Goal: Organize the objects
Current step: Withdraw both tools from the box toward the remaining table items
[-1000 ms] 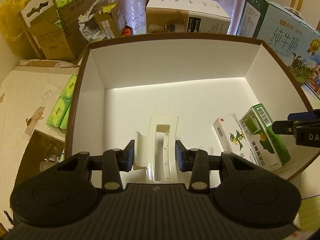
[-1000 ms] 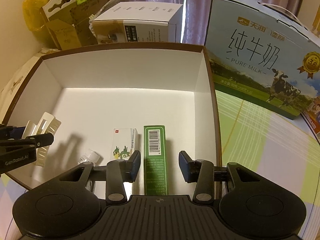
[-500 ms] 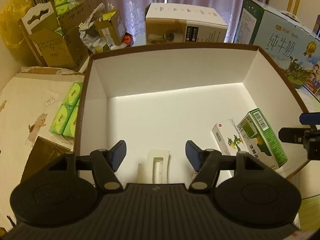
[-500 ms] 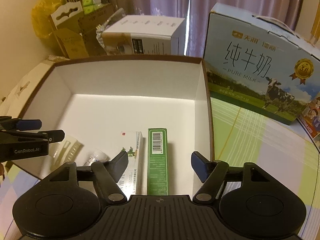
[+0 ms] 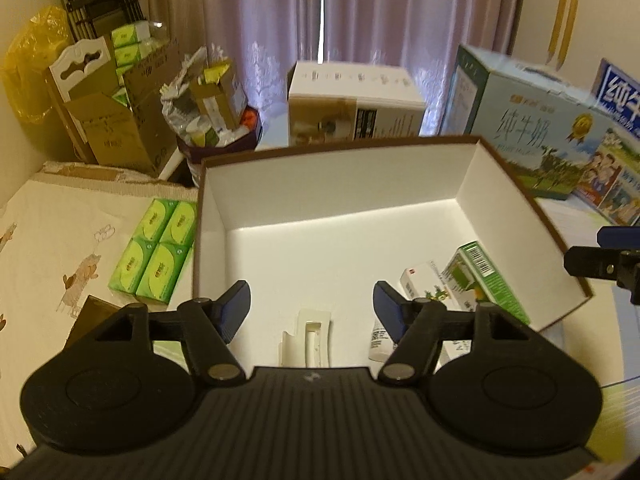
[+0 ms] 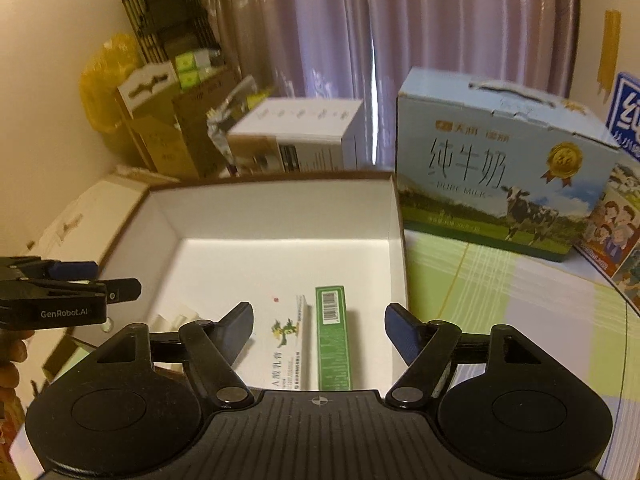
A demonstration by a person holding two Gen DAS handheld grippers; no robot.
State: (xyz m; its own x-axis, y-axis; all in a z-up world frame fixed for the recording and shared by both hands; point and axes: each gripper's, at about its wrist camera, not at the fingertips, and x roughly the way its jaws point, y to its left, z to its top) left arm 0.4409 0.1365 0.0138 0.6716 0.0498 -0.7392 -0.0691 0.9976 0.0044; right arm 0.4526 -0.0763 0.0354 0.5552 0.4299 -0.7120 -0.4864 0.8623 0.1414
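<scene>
Two grippers are seen above an open white box [image 5: 336,184], each with jaws spread and nothing between the pads; both sets of jaws have just been opening.

Left wrist view, left to right: a pack of green tissues [image 5: 154,254] is lying at centre left on a printed cloth, just outside the box's left wall. The left gripper [image 5: 312,308] is held over the near edge of the box, jaws apart and empty. A cream plastic tray [image 5: 310,336] is lying on the box floor at lower centre, partly hidden by the gripper body. A small white bottle [image 5: 378,342] is seen just right of the tray, beside the right finger. Further right, a white carton [image 5: 430,284] and a green carton [image 5: 486,278] are lying side by side, touching, near the right wall. The tip of the right gripper [image 5: 600,266] is seen at the right edge.

Right wrist view, left to right: the left gripper is seen at centre left, over the box's left rim. The right gripper [image 6: 319,326] is held over the two cartons, jaws apart, not touching either. A milk case [image 6: 496,168] is standing at upper right, just outside the box.
</scene>
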